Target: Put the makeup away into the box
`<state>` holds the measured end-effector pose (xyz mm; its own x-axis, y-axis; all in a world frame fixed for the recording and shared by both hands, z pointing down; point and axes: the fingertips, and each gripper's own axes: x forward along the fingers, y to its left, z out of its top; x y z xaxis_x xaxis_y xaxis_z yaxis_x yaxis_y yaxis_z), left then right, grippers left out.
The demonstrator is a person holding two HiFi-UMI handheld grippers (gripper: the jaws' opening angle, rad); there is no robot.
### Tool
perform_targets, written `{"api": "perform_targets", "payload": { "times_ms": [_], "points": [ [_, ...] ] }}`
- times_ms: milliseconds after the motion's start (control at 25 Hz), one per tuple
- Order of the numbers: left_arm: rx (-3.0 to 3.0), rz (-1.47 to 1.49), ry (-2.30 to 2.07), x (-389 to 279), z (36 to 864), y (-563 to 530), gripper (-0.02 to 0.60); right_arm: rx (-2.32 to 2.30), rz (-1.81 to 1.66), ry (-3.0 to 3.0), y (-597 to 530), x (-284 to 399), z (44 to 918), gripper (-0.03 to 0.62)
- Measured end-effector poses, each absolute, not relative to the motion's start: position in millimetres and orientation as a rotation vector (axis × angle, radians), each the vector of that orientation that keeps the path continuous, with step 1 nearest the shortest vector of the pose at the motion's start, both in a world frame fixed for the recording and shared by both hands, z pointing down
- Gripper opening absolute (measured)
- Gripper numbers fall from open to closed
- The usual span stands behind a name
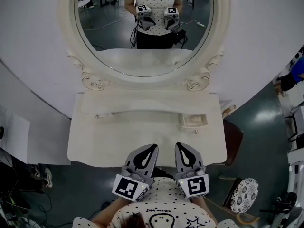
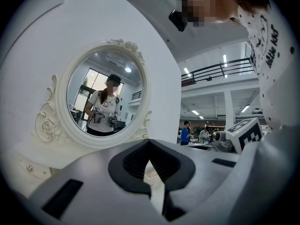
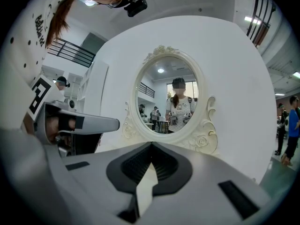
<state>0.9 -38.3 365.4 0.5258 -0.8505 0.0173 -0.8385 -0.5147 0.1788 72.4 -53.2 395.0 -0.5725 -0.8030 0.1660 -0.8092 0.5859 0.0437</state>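
Observation:
A small white open box [image 1: 194, 121] sits on the right part of the white vanity table [image 1: 109, 141], below the oval mirror [image 1: 145, 27]. No makeup item can be made out on the tabletop. My left gripper [image 1: 151, 147] and right gripper [image 1: 183, 146] hover side by side at the table's front edge, pointing toward the mirror. Both are shut with nothing between their jaws. In the left gripper view the shut left gripper [image 2: 150, 144] faces the mirror [image 2: 105, 95]. In the right gripper view the shut right gripper [image 3: 151, 146] also faces the mirror [image 3: 169, 100], with the left gripper [image 3: 77, 123] beside it.
A stool with a patterned round cushion [image 1: 243, 194] stands at the lower right. A brown chair part [image 1: 233, 141] is right of the table. A person's arm in blue [image 1: 290, 79] shows at the right edge. The mirror reflects the person who holds both grippers.

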Motion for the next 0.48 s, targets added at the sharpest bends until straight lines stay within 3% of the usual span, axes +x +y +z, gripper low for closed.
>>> {"api": "perform_targets", "payload": {
  "times_ms": [480],
  "points": [
    [2.600, -0.114, -1.436, 9.0, 364.4, -39.2, -0.005, 1.355, 0.062, -2.652, -54.0, 76.9, 395.5, 0.006]
  ]
}}
